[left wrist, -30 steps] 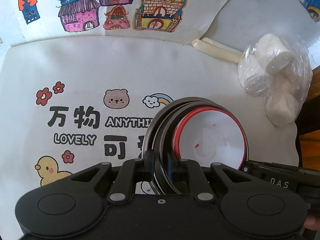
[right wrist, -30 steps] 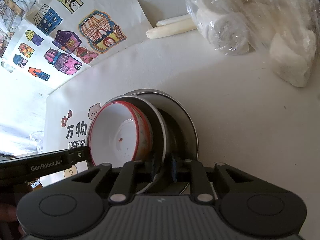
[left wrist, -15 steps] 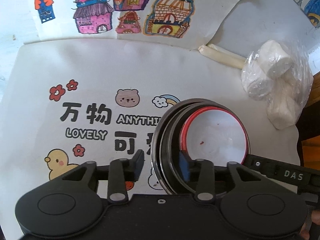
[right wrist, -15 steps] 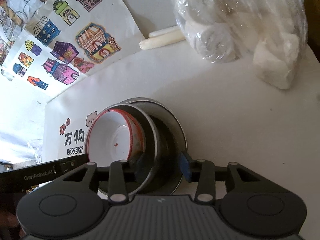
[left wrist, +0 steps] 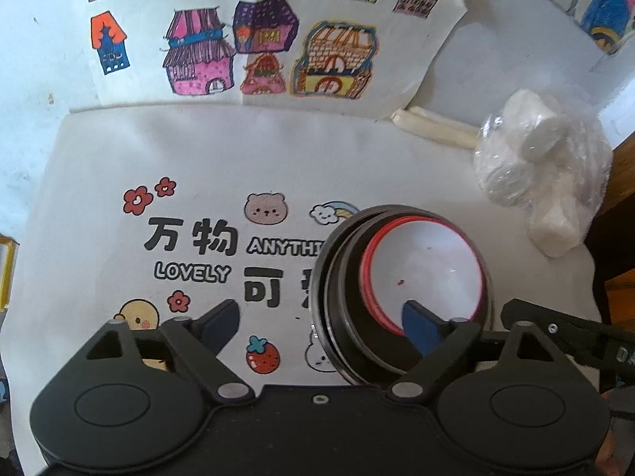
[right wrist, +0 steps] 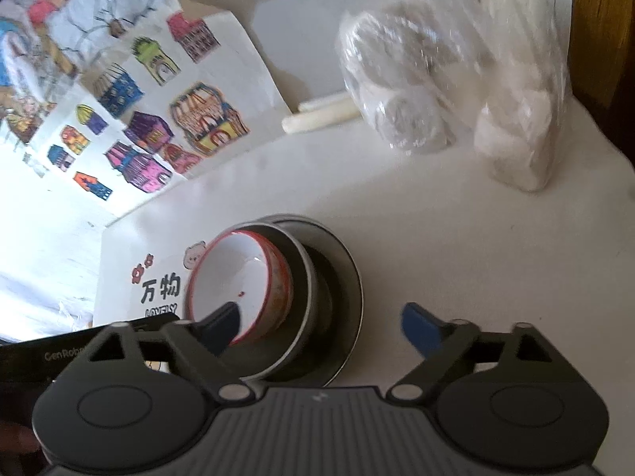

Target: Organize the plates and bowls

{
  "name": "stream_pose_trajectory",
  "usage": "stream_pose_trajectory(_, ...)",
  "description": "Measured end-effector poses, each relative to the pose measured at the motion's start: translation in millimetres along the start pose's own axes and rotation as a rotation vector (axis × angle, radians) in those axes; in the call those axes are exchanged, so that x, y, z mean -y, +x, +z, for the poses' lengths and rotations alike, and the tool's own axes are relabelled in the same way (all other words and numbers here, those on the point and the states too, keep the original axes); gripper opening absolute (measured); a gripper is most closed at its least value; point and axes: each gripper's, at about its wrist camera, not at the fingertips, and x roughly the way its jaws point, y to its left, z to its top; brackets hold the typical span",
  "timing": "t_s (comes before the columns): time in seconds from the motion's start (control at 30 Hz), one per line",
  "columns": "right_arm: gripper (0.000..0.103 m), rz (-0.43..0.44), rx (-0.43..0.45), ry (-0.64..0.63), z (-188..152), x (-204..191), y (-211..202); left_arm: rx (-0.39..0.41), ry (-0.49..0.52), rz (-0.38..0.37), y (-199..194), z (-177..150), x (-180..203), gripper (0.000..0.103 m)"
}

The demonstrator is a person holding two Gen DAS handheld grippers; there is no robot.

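The red-rimmed bowl (left wrist: 422, 273) sits nested in the metal bowls (right wrist: 317, 297) on the desk (right wrist: 476, 258), and with the jaws of the left hand-held gripper (left wrist: 321, 319) and right hand-held gripper (right wrist: 321, 319) just spread wide and empty, stacking looks done.

Red rim, white bowl, cartoon cloth

The bowl (left wrist: 428, 265) is white inside with a red rim, nested in grey metal bowls (right wrist: 317, 277); the white cloth (left wrist: 198, 166) shows flowers, bear, duck, black lettering; the drawings (left wrist: 270, 51) show bright houses.

Nested bowl stack on printed mat

The ceramic bowl (left wrist: 428, 269) sits inside a metal bowl (right wrist: 305, 277), itself inside an outer metal bowl (right wrist: 349, 277). The stack rests on the mat (left wrist: 198, 166). Behind the stack: house drawings (left wrist: 270, 51). Behind-right of it: bagged rolls (left wrist: 543, 170).
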Motion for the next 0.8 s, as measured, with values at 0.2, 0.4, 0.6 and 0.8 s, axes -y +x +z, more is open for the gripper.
stream_pose_trajectory(0.2,0.103,-0.051,0.084,-0.064,-9.6,-4.7,-34.8,0.063,-0.013,-0.043,-14.4,-12.4,2.4,0.102)
stream_pose_trajectory(0.4,0.103,-0.081,0.175,-0.129,-21.5,-5.3,-66.4,0.162,-0.018,-0.071,-41.3,-32.7,8.8,0.102)
stream_pose_trajectory(0.6,0.103,-0.056,0.239,-0.196,-33.1,-3.9,-91.0,0.267,-0.011,-0.044,-72.9,-58.9,25.3,0.102)
stream_pose_trajectory(0.8,0.103,-0.021,0.284,-0.253,-51.9,11.5,-121.7,0.343,-0.026,0.023,-105.8,-92.8,46.4,0.102)
